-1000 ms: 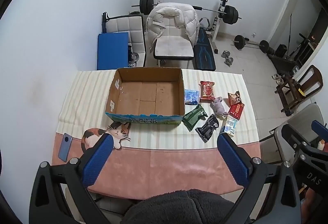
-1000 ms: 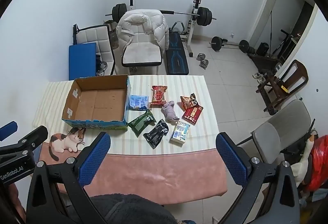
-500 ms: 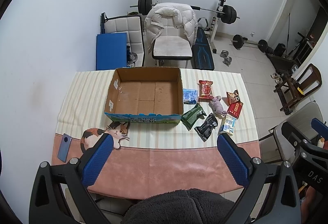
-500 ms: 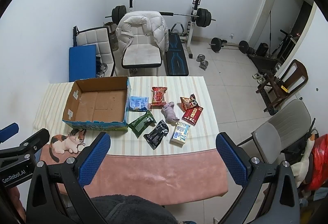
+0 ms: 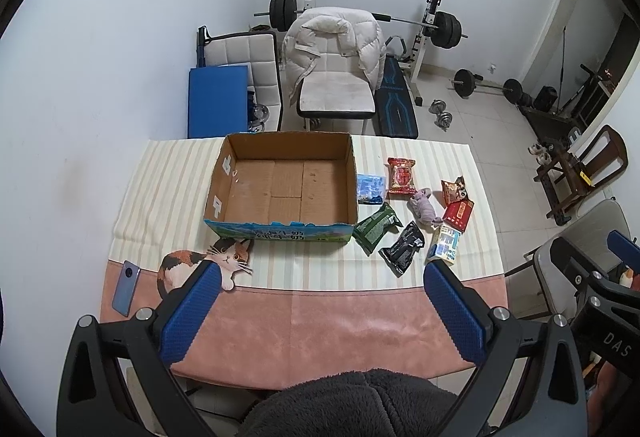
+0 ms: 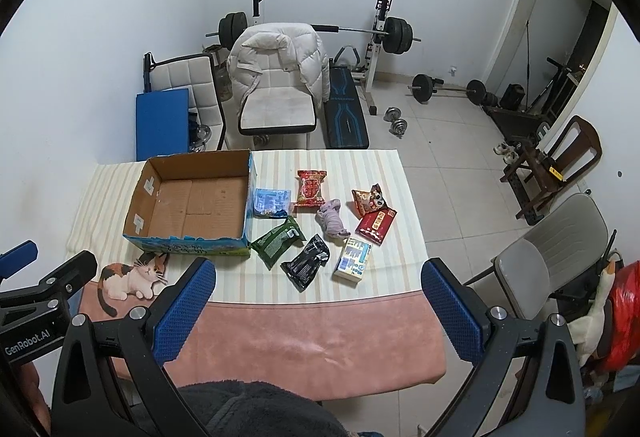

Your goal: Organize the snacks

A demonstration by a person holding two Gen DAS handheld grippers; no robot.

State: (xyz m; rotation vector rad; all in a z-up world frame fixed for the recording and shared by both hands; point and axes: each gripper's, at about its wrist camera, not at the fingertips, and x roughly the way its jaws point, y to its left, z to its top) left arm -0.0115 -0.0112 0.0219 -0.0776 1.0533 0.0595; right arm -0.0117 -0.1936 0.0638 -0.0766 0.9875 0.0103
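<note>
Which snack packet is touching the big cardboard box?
The blue packet, lying against the cardboard box's right wall. The green packet only nears its corner.

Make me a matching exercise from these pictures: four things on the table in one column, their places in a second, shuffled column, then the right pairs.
Things
1. open brown cardboard box
2. pale blue snack packet
3. grey-blue phone
4. white and blue carton

Places
A. on the pink cloth, left of the cat picture
B. right beside the box's right wall
C. nearest snack to the right gripper's right finger
D. left of all the snacks, nothing inside

Pairs: 1-D, 2-B, 3-A, 4-C
</note>
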